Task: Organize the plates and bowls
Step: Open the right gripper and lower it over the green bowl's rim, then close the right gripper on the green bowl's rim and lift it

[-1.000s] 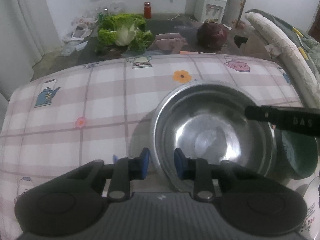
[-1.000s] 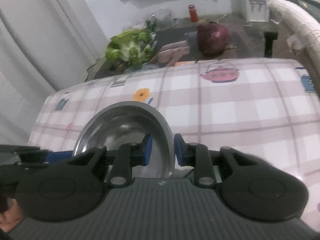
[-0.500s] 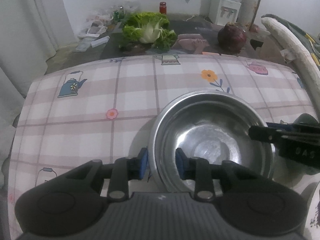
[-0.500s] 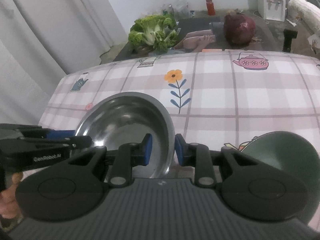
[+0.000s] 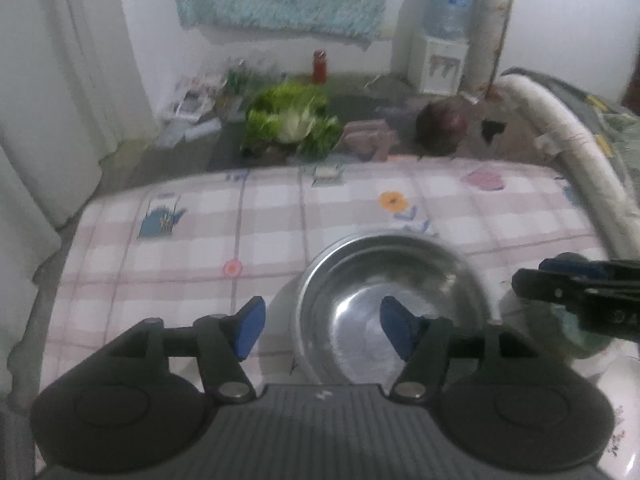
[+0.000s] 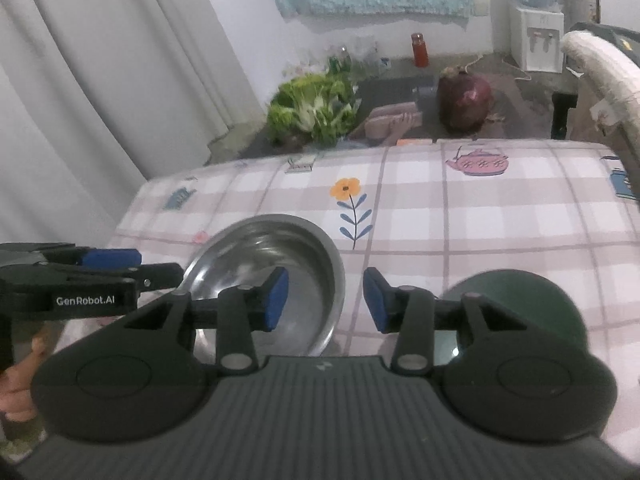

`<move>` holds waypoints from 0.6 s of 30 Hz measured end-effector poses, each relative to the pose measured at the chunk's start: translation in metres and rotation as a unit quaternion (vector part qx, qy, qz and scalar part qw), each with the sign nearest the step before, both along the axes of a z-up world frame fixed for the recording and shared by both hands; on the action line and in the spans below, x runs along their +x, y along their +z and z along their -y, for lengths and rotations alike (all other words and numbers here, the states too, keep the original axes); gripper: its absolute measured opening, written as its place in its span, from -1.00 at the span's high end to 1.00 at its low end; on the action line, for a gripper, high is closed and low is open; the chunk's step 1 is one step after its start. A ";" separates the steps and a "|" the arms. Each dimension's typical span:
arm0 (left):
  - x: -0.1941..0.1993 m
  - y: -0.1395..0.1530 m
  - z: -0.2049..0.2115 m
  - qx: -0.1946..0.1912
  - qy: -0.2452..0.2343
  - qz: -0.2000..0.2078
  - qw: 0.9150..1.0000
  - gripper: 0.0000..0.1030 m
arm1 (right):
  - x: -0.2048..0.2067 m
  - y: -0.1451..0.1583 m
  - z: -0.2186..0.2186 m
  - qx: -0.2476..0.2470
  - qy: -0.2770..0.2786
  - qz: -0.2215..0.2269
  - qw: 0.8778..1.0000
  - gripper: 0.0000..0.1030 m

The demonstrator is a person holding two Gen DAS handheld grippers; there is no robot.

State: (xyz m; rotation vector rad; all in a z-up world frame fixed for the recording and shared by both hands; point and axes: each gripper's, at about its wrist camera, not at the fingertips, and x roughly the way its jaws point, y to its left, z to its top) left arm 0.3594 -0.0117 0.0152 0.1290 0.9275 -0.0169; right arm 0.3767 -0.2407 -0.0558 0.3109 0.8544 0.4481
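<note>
Resting upright on the checked tablecloth, steel bowl near the front edge, released on both sides. Left gripper spread wide, jaws just opened, blue pads off the metal, near rim below and between them. Right gripper parted, jaws likewise just opened, far rim between the pads, untouched. Dark green bowl set just beside the steel one, behind the right gripper's arm. Beyond the table: leafy greens, red cabbage, red jar, water dispenser, white curtain.
</note>
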 end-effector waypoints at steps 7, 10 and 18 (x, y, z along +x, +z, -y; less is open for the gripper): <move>-0.020 0.024 0.042 -0.014 -0.072 0.019 0.997 -0.52 | -0.042 0.021 0.057 0.024 -0.032 0.011 0.999 0.18; -0.024 0.022 0.070 -0.015 -0.109 0.017 0.994 -0.53 | -0.056 0.025 0.084 0.027 -0.053 0.010 0.998 0.18; -0.015 -0.003 0.137 -0.014 -0.159 -0.002 0.987 -0.53 | -0.069 0.008 0.132 0.012 -0.092 -0.009 0.996 0.18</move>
